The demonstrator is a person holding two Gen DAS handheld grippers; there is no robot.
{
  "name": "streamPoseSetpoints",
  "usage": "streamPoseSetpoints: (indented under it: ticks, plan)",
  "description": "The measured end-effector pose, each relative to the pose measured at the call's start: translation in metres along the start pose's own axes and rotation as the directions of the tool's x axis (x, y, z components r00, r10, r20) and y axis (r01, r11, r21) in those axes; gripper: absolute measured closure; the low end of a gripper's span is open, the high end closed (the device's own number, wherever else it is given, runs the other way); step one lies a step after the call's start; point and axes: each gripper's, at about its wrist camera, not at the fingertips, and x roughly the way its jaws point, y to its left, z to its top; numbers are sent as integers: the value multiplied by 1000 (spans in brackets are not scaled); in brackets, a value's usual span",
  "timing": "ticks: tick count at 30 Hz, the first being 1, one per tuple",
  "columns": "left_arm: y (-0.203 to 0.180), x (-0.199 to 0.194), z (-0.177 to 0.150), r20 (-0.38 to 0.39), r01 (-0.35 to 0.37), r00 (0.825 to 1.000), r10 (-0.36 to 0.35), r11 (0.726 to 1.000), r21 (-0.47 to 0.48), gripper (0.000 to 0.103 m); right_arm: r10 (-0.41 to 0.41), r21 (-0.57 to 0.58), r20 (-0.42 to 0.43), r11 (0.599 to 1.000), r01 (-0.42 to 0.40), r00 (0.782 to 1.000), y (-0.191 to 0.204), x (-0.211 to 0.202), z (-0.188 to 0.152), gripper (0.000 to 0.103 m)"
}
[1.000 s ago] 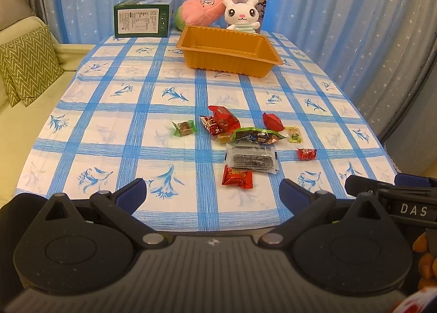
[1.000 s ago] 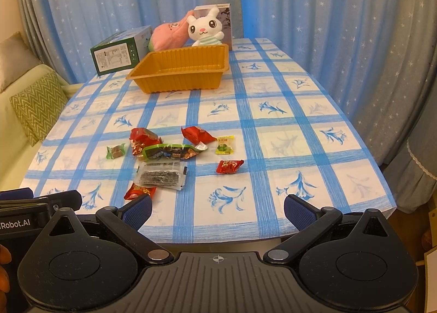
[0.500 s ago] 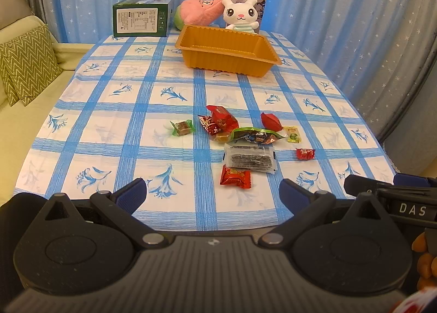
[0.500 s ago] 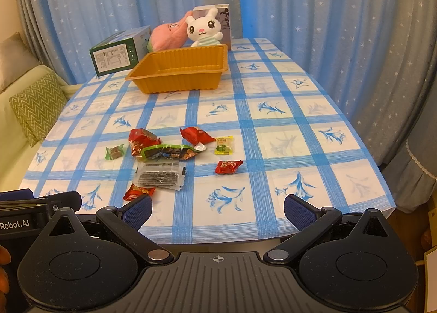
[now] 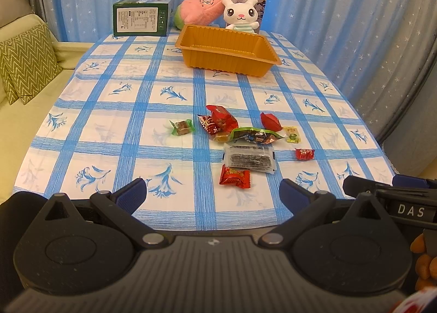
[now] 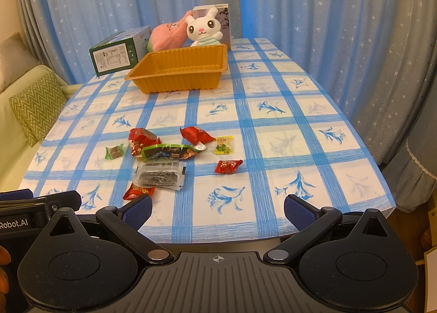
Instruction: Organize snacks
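Several wrapped snacks lie scattered mid-table: a clear pack of dark snack [image 5: 249, 158] [image 6: 159, 175], a long green packet [image 5: 255, 135] [image 6: 169, 151], red candies [image 5: 235, 176] [image 6: 228, 166], a green-wrapped candy [image 5: 181, 127] [image 6: 114, 151] and a yellow one [image 6: 224, 145]. An empty orange tray [image 5: 228, 52] [image 6: 180, 71] stands at the far end. My left gripper [image 5: 213, 195] is open and empty above the near table edge. My right gripper [image 6: 218, 208] is open and empty, also at the near edge. Each gripper shows at the other view's side.
A green box [image 5: 142, 17], a pink plush [image 5: 200, 11] and a white bunny plush [image 6: 203, 29] stand behind the tray. A sofa with a zigzag cushion [image 5: 27, 63] is left of the table. Blue curtains hang behind and to the right.
Both grippers have crept slightly forward toward the snacks. Nothing on the table has moved.
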Motion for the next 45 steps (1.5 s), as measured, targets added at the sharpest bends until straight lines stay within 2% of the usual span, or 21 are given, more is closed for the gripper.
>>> streamPoseSetpoints:
  ticks: [17, 23, 34, 45]
  plan:
    - [1, 0, 0, -1, 1, 1000, -1, 1000, 0, 0, 0, 1, 1, 1000, 0, 1000, 7, -4, 4, 1]
    - [1, 0, 0, -2, 0, 1000, 0, 1000, -3, 0, 3, 1, 10, 1000, -3, 1000, -4, 3, -3, 1]
    - [-7, 3, 3, -13, 21, 1000, -21, 1000, -15, 2, -4, 6, 32, 1000, 3, 999, -2, 2, 6, 1]
    - [-1, 62, 1, -124, 49, 991, -49, 999, -5, 13, 14, 17, 22, 1000, -14, 1000, -15, 43, 8, 1]
